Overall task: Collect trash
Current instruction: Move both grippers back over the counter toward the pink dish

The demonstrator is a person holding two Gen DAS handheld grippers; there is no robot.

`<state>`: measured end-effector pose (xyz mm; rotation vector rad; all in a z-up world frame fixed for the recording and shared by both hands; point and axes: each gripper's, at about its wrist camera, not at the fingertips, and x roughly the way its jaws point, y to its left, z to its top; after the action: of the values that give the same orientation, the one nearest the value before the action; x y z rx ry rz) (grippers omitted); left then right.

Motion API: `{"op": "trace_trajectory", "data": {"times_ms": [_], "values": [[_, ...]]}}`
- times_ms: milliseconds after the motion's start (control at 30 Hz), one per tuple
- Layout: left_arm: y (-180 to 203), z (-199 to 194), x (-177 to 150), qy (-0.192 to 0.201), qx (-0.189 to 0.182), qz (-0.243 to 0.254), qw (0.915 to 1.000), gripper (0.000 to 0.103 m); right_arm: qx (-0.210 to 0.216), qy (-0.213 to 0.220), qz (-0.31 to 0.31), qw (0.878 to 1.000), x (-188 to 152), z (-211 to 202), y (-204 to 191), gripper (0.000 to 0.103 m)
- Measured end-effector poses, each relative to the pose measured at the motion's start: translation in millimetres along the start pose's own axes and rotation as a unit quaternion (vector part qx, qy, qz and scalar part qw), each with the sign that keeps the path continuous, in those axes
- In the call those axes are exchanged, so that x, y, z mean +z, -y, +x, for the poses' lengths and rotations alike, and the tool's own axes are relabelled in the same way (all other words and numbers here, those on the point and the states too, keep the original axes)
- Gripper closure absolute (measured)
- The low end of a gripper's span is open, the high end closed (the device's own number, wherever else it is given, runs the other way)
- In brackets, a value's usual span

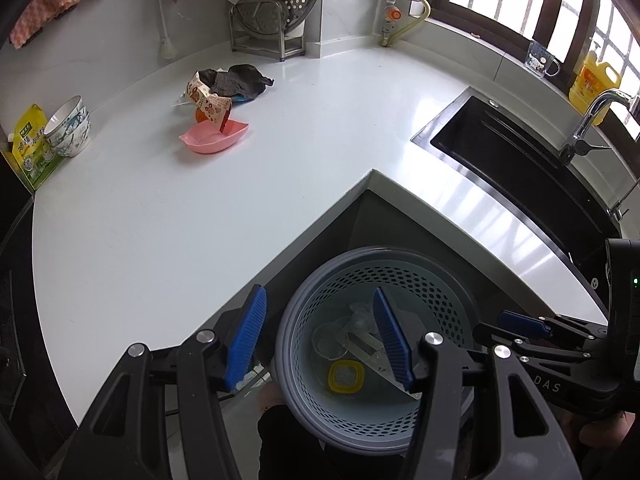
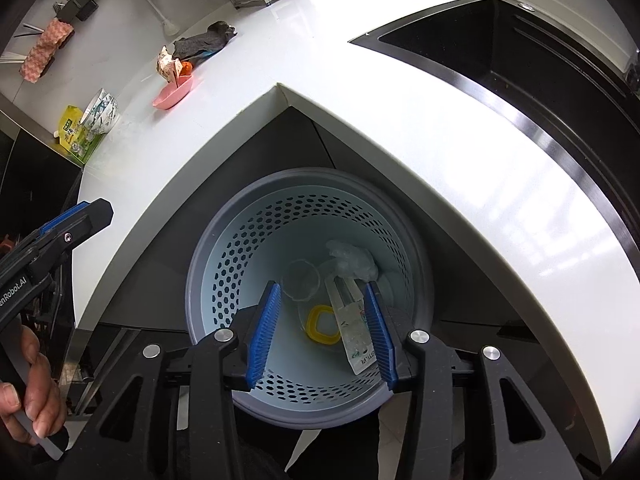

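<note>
The white L-shaped countertop [image 1: 168, 216] wraps around a perforated grey-blue waste bin [image 2: 224, 248] standing on the floor in its inner corner. Inside lie crumpled clear plastic [image 2: 352, 258], a clear cup [image 2: 301, 280], a printed sachet [image 2: 354, 330] and a yellow ring-shaped lid [image 2: 322, 326]. Both tools hang over the bin: the right gripper [image 2: 322, 330] has its jaws spread and empty, and the left gripper [image 1: 320, 338] is likewise released. Well away on the counter, a patterned paper wrapper [image 1: 208, 102] leans into a pink boat-shaped dish [image 1: 214, 138] beside a dark rag [image 1: 236, 80]. A careless pinch there could drag the dish or snag the rag.
</note>
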<state>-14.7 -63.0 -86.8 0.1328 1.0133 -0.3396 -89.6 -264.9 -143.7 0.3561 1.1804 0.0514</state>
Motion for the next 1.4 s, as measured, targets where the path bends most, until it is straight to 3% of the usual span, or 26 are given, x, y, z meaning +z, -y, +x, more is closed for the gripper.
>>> {"op": "trace_trajectory", "data": {"times_ms": [367,567,767,1400], "values": [[-20,-29,19,0.036,0.003,-0.018,0.9992,0.045,0.005,0.016,-0.011,1.000,15,-18,-14,0.056],[-38,-44,33,0.058,0.010,-0.022,0.9980,0.030,0.009,0.032,-0.009,0.999,30,-25,-29,0.053],[-66,-51,47,0.071,0.017,-0.029,0.9969,0.025,0.011,0.048,-0.008,0.999,44,-27,-47,0.051],[-172,-52,91,0.093,0.026,-0.044,0.9943,0.022,-0.012,0.089,-0.059,0.994,130,-1,-143,0.043]]}}
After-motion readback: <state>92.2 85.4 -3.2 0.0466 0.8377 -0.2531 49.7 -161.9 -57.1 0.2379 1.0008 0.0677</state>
